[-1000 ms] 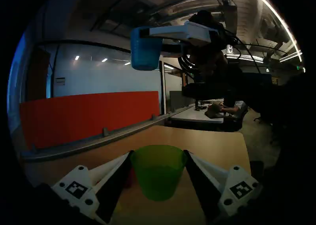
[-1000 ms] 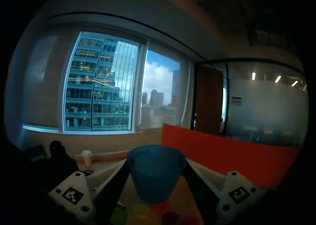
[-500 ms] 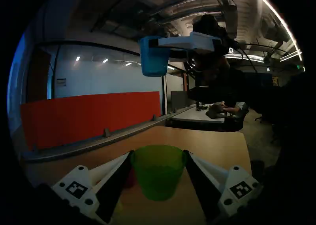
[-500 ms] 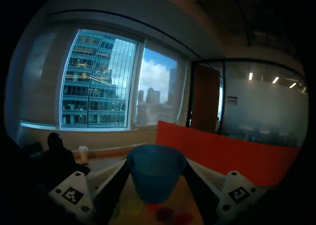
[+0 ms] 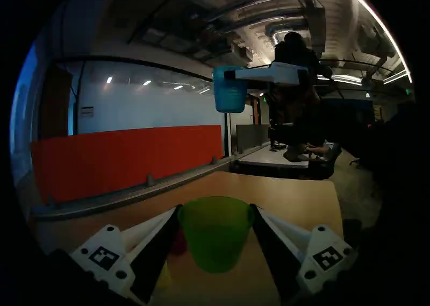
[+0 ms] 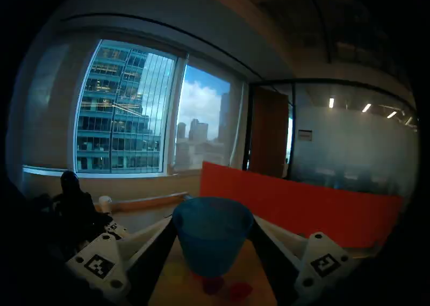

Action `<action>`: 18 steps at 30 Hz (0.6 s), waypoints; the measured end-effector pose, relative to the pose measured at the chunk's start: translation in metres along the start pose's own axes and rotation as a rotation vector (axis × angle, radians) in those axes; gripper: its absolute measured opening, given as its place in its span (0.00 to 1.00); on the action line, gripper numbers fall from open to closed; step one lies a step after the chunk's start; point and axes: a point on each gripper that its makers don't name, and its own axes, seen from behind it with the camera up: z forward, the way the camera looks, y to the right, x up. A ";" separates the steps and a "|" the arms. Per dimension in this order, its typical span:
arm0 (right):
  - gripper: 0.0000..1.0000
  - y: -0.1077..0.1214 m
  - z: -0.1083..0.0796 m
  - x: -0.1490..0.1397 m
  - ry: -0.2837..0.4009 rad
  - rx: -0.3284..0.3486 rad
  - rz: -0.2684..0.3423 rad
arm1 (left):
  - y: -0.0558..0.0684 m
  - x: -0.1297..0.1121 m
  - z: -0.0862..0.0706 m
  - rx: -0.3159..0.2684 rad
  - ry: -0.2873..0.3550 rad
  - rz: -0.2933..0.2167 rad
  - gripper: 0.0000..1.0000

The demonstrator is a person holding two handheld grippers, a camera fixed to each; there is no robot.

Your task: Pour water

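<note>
Left gripper (image 5: 215, 222): we see its two fingers pressing the green cup (image 5: 216, 236) from 9 and 3 o'clock, low at 6 o'clock in the left gripper view.
Green cup: upright over the wooden table (image 5: 293, 196); we cannot tell whether it touches the top or holds water.
Right gripper (image 6: 212, 225): both fingers clamp the blue cup (image 6: 212, 239).
Blue cup: upright; in the left gripper view it hangs at 12 o'clock of the green cup, well apart.
Backdrop: orange partition (image 5: 129, 155) at 9 o'clock; windows (image 6: 123, 126) at 10 o'clock in the right gripper view.
</note>
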 end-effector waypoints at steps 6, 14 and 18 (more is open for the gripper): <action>0.91 0.010 -0.013 -0.008 -0.004 -0.027 -0.007 | -0.008 0.000 -0.004 0.021 -0.005 0.004 0.90; 0.91 0.019 -0.028 -0.015 -0.010 -0.045 0.007 | -0.013 0.002 -0.010 0.034 -0.008 0.005 0.90; 0.91 0.020 -0.032 -0.018 -0.011 -0.051 0.013 | -0.013 0.002 -0.011 0.038 -0.010 0.008 0.90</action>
